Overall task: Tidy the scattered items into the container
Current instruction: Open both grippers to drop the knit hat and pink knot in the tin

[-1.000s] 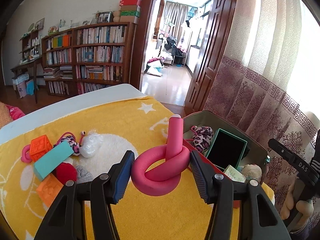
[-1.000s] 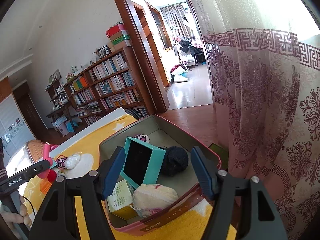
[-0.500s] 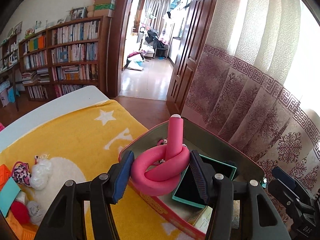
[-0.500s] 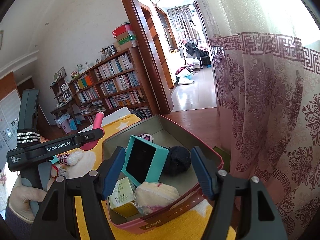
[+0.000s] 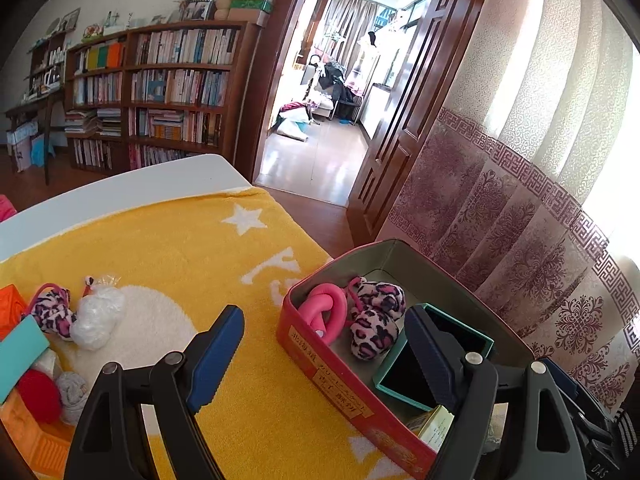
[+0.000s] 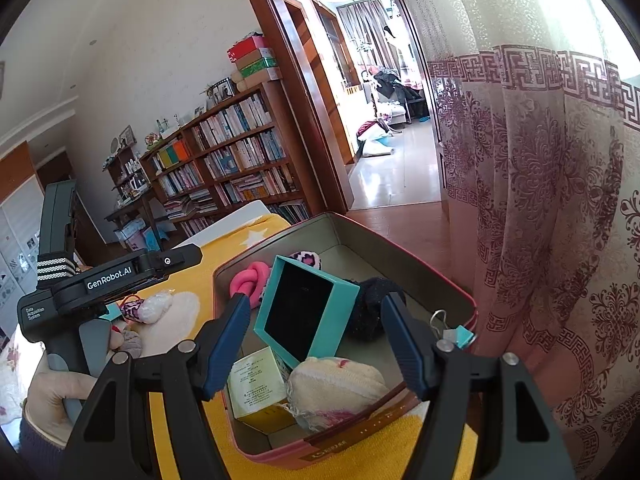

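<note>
The red tin container [image 5: 344, 392] stands at the right end of the yellow towel [image 5: 180, 248]; it also shows in the right wrist view [image 6: 448, 280]. A knotted pink foam curler [image 5: 326, 312] lies inside its far left corner, next to a leopard plush [image 5: 374, 320] and a teal box [image 5: 424, 364]. In the right wrist view the curler [image 6: 250, 278] lies behind the teal box [image 6: 304, 312]. My left gripper [image 5: 324, 356] is open and empty over the tin's near left wall. My right gripper [image 6: 316, 344] is open and empty above the tin.
On the towel's left lie a leopard hair tie [image 5: 50, 312], a white bag [image 5: 96, 320], a teal block [image 5: 20, 356], a red ball [image 5: 38, 396] and orange blocks [image 5: 32, 432]. The tin also holds a black pompom [image 6: 372, 312], a yellow box [image 6: 260, 388] and a cream pouch [image 6: 336, 388]. A curtain [image 5: 520, 160] hangs at the right.
My left gripper carried the pink curler right over the tin, opened and let it go. The curler now lies in the tin. The right gripper stayed open above it.
</note>
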Action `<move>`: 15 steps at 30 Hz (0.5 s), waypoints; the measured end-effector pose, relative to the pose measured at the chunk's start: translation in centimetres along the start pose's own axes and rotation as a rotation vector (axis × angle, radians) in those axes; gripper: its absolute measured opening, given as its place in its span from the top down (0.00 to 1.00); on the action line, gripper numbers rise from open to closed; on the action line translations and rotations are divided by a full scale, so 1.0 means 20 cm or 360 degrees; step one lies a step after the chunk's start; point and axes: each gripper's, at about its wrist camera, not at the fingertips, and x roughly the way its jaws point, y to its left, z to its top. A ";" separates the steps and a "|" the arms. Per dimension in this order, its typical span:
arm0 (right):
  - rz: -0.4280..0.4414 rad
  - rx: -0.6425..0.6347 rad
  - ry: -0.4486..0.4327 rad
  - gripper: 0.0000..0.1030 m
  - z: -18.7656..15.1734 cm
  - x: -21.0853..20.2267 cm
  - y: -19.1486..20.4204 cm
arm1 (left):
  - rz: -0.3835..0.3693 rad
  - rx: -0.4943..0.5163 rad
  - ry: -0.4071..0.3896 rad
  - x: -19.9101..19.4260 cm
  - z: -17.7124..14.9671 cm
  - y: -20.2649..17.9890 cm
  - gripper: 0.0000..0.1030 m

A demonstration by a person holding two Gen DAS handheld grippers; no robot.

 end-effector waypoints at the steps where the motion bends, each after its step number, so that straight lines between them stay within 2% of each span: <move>1: 0.0009 -0.0013 0.0003 0.30 0.00 0.00 0.02 | 0.0008 -0.0010 -0.0003 -0.02 -0.01 0.02 0.18; 9: 0.0099 -0.0088 0.0033 0.30 -0.02 0.02 0.18 | 0.0068 -0.0089 -0.0043 -0.23 -0.08 0.19 0.18; 15: 0.0207 -0.0160 0.0123 0.30 -0.07 0.08 0.33 | 0.0167 -0.0187 -0.0092 -0.44 -0.16 0.40 0.18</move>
